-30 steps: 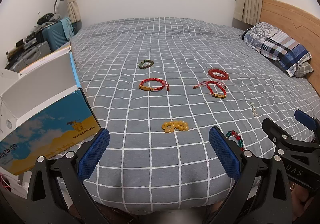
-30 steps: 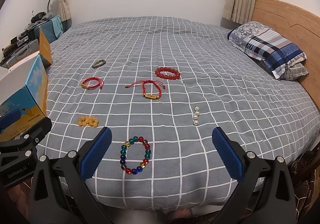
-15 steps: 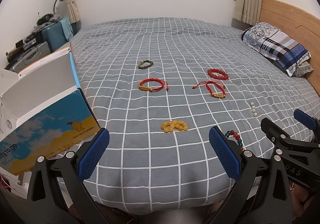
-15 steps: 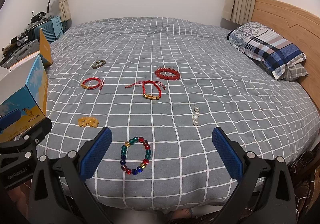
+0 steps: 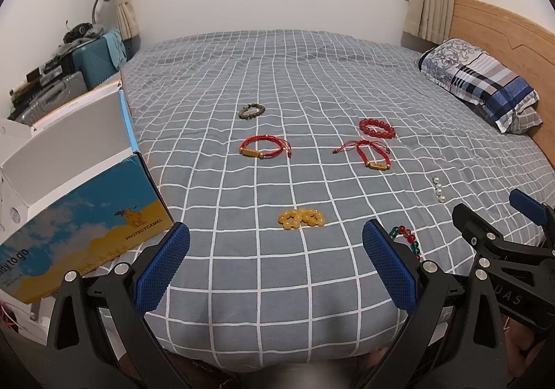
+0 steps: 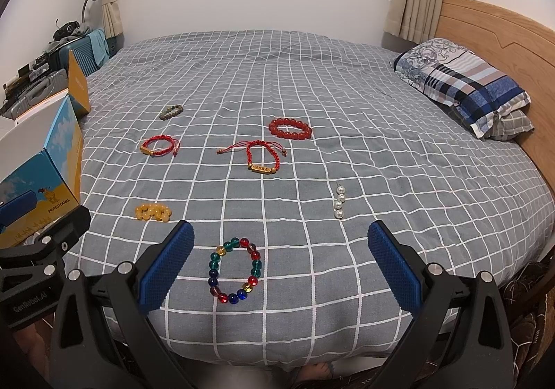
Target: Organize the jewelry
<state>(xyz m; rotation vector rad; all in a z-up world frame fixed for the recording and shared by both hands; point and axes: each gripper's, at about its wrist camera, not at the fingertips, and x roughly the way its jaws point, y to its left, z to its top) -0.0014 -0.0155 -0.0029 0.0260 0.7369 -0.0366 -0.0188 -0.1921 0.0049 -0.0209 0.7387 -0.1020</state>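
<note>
Task not yet begun: seven jewelry pieces, including the near multicolored bracelet (image 6: 234, 271), lie scattered on the bed (image 6: 381, 153); left gripper (image 5: 275, 267) and right gripper (image 6: 281, 267) both gape empty.

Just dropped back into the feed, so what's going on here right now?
A person holds both grippers open and empty at the near edge of the bed. The right gripper points at the multicolored bead bracelet; the left gripper faces the yellow bead bracelet. Seven pieces lie spread on the bedspread, none visibly moved into the open shoebox.
</note>
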